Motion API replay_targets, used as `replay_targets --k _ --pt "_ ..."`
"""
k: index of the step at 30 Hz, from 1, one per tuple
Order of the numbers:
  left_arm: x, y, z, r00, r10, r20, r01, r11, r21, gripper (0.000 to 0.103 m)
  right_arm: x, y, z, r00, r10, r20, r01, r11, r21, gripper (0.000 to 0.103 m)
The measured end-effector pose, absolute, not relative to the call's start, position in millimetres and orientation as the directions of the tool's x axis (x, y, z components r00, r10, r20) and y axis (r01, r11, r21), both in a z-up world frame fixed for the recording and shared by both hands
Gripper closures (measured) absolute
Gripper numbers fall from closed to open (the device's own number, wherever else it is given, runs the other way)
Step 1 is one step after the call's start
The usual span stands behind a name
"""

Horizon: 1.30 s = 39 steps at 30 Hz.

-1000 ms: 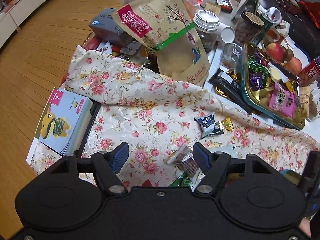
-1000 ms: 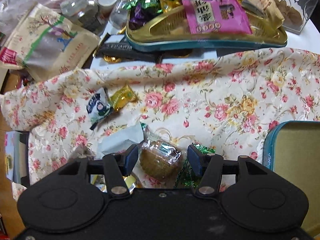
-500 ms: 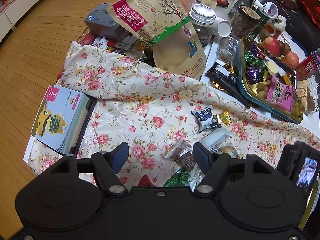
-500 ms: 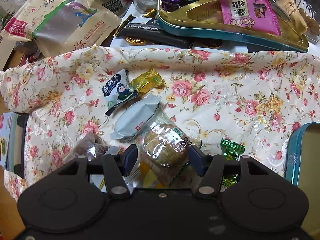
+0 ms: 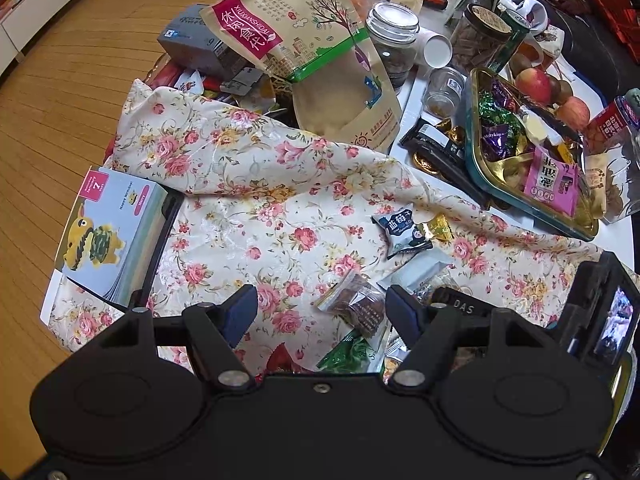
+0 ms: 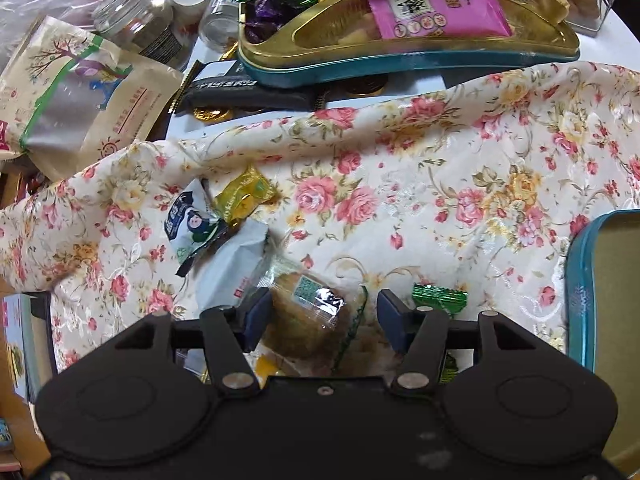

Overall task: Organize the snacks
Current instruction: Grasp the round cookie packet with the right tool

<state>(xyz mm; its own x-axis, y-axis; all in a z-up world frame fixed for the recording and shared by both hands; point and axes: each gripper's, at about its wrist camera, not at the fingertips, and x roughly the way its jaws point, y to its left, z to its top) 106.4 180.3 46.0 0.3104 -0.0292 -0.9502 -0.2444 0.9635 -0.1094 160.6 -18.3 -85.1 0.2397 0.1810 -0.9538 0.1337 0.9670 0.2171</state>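
Wrapped snacks lie loose on a floral cloth [image 6: 440, 152]: a round brown cake in clear wrap [image 6: 312, 316], a pale blue-grey packet [image 6: 232, 264], a dark blue-and-white sachet [image 6: 192, 224], a gold-wrapped candy [image 6: 244, 192] touching the sachet, and a green foil candy [image 6: 440, 298].

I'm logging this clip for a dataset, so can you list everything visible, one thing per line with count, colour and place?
Floral cloth: one, cream with pink roses, spread over the table.
Snack tin: one, teal and gold, beyond the cloth, holding candies and a pink packet.
Tin lid: one, teal, at the right edge.
Clear-wrapped pastry: one, brown, between the right fingers.
Blue-white packet: one, on the cloth.
Kraft pouch: one, tan, far left.
Apples: two, red, behind the tin.
Left gripper: open, above the cloth.
Right gripper: open around the pastry.
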Motion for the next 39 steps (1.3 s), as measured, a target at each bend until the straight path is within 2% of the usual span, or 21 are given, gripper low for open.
replay_targets --k 4,12,25,31,39 --pt "105.7 178.4 43.8 0.305 -0.025 -0.952 -0.238 0.966 -0.101 0.03 158.6 -2.0 -85.3 0.271 0.147 -0.951 0.087 0.98 0.176 0.036" --pt "105.1 178.1 41.8 0.3 -0.022 -0.954 -0.237 0.967 -0.097 0.03 161.1 12.4 -92.5 0.324 0.102 -0.941 0.044 0.992 0.122 0.032" --pt "106.6 173.9 39.8 0.298 -0.021 -0.954 -0.233 0.968 -0.094 0.03 162.7 23.5 -103.4 0.321 0.099 -0.942 -0.022 0.995 0.097 0.031" --pt "107.3 175.7 37.8 0.295 -0.014 -0.955 -0.242 0.966 -0.088 0.03 160.6 14.8 -99.4 0.309 0.137 -0.941 -0.025 0.99 0.136 0.043" --pt "109.0 176.8 31.0 0.273 -0.029 -0.961 -0.244 0.965 -0.098 0.03 163.1 -8.4 -84.1 0.291 0.184 -0.939 0.051 0.977 0.207 0.046"
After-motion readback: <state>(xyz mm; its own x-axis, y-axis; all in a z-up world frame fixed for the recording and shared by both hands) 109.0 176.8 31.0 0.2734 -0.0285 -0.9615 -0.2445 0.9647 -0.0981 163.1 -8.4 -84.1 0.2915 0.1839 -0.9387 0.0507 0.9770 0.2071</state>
